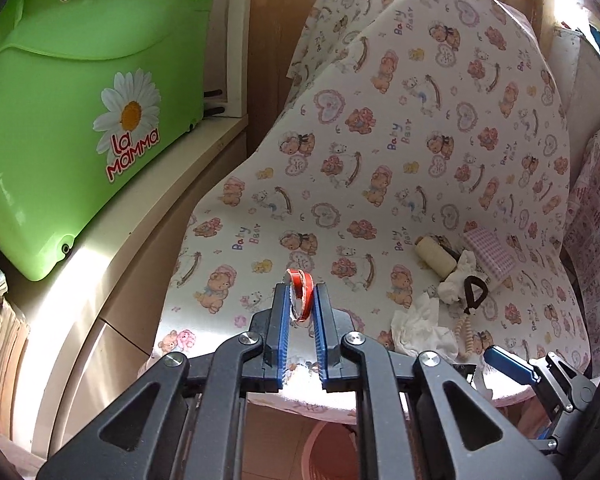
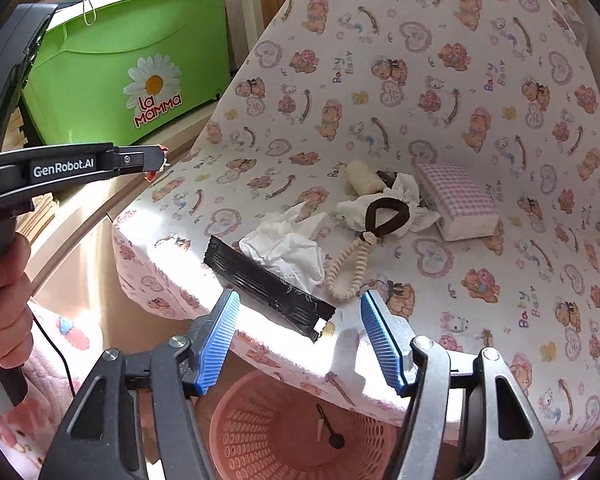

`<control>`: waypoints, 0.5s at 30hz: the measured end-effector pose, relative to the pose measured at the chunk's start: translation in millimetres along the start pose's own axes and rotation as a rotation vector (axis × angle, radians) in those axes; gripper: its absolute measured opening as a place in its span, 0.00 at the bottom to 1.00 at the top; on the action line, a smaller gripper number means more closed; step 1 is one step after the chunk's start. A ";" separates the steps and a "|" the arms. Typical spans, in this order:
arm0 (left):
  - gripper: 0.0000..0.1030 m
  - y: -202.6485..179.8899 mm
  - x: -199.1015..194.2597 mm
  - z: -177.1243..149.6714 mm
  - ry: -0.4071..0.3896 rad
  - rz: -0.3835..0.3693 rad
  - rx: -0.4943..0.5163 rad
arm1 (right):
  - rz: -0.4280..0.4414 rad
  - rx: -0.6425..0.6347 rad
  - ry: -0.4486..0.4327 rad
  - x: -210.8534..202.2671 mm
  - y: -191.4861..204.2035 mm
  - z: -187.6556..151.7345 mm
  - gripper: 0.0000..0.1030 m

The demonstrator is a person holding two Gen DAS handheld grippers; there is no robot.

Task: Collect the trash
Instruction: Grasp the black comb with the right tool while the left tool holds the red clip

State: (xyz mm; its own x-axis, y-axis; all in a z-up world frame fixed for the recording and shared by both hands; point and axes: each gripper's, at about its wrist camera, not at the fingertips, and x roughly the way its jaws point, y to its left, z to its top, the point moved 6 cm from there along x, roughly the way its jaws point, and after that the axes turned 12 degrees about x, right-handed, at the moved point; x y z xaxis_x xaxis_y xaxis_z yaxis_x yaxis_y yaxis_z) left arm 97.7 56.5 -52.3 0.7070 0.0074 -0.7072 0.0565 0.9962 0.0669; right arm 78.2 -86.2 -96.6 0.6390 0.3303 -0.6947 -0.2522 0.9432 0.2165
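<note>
My left gripper (image 1: 300, 292) is shut on a red and silver wrapper (image 1: 300, 294), held above the table's near edge; it also shows in the right wrist view (image 2: 158, 164). My right gripper (image 2: 300, 320) is open around the near end of a black wrapper (image 2: 268, 288) that lies on the table's front edge. Crumpled white tissues (image 2: 284, 248) (image 2: 380, 204) lie behind the black wrapper. A pink perforated basket (image 2: 260, 432) stands on the floor below the table edge, with a small item inside.
On the bear-print tablecloth (image 2: 460, 92) lie a pink checked tissue pack (image 2: 456, 200), a cream thread spool (image 2: 364, 182), a brown hair tie (image 2: 388, 216) and a beaded loop (image 2: 352, 272). A green "La Mamma" bucket (image 1: 72, 120) sits on a cabinet at left.
</note>
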 end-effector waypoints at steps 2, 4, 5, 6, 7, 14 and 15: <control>0.11 -1.1 -0.6 -1.0 -0.002 0.009 0.009 | -0.022 -0.006 0.006 6.8 1.6 -0.5 0.55; 0.11 -2.8 -2.3 -2.0 -0.004 0.014 0.021 | -0.046 -0.016 0.014 12.5 2.5 -1.5 0.44; 0.11 -2.9 -3.1 -2.4 -0.005 0.019 0.026 | -0.074 -0.034 -0.002 12.9 2.7 -1.9 0.37; 0.11 -2.5 -4.3 -2.4 -0.007 0.025 0.031 | -0.094 -0.047 -0.016 11.8 2.5 -1.8 0.25; 0.11 -1.5 -5.6 -2.1 -0.010 0.034 0.034 | -0.098 -0.049 -0.020 11.3 2.2 -1.8 0.22; 0.12 12.5 -10.6 2.0 -0.027 0.043 -0.020 | -0.060 0.028 -0.073 -21.0 -10.9 4.2 0.03; 0.12 12.3 -10.9 1.8 -0.027 0.048 -0.016 | -0.052 0.040 -0.080 -26.6 -13.1 4.9 0.03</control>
State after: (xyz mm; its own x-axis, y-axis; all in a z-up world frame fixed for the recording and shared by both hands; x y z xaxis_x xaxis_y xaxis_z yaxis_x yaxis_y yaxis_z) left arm 91.9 68.6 -42.5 0.7271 0.0528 -0.6845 0.0109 0.9960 0.0884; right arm 68.1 -107.2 -77.6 0.7067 0.2812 -0.6492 -0.1888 0.9593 0.2100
